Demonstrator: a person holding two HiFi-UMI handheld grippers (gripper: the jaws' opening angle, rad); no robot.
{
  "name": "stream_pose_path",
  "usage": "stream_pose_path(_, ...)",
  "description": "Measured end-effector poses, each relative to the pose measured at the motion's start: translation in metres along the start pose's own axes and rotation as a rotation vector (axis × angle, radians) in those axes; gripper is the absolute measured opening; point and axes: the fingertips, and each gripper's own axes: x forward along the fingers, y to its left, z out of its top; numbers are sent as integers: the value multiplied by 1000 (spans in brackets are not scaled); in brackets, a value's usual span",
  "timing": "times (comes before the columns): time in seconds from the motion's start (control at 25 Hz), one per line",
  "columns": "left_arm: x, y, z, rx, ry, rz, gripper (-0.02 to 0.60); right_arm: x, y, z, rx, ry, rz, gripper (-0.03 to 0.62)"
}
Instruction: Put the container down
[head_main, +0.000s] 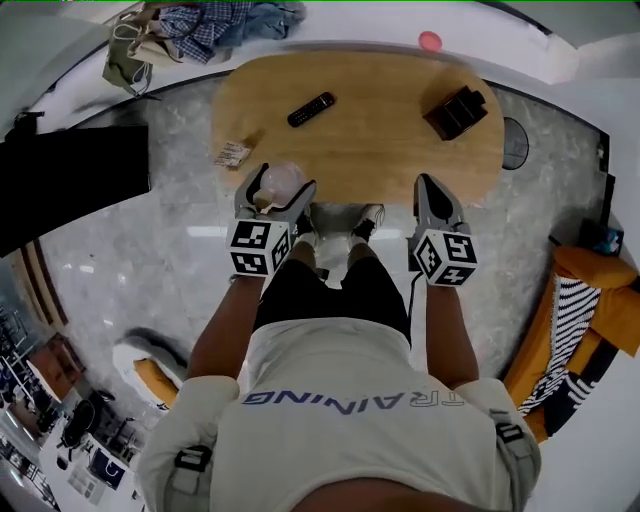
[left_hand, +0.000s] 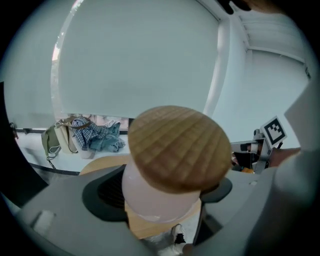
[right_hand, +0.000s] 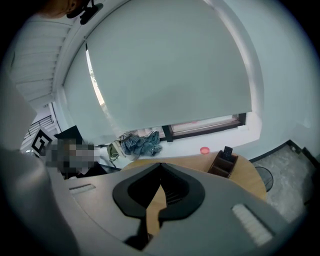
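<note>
Gripping the frosted jar (left_hand: 156, 202) by its body, my left tongs (head_main: 276, 192) hold it over the near edge of the table (head_main: 380, 130); my right tongs (head_main: 431, 188) are closed and empty. I judge it light, rigid, smooth and breakable: hold the body, not the wooden lid (left_hand: 180, 147).

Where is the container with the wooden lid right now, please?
The container is at the left of the head view, gripped in the left tongs over the near edge of the wooden table, close to a small packet.
</note>
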Motion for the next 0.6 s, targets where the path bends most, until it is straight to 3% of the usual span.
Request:
stream_pose_path(0.2,78,17,-70,41,104,-11,403,28,4,-66,70,101,-30,17)
stream_pose_path(0.36,138,21,-120,26,192,-42,402,47,6,-108,73,175,-28,17)
stream_pose_path(0.6,206,39,-158,119,250,-53,403,83,-17,-138,84,203,-72,17)
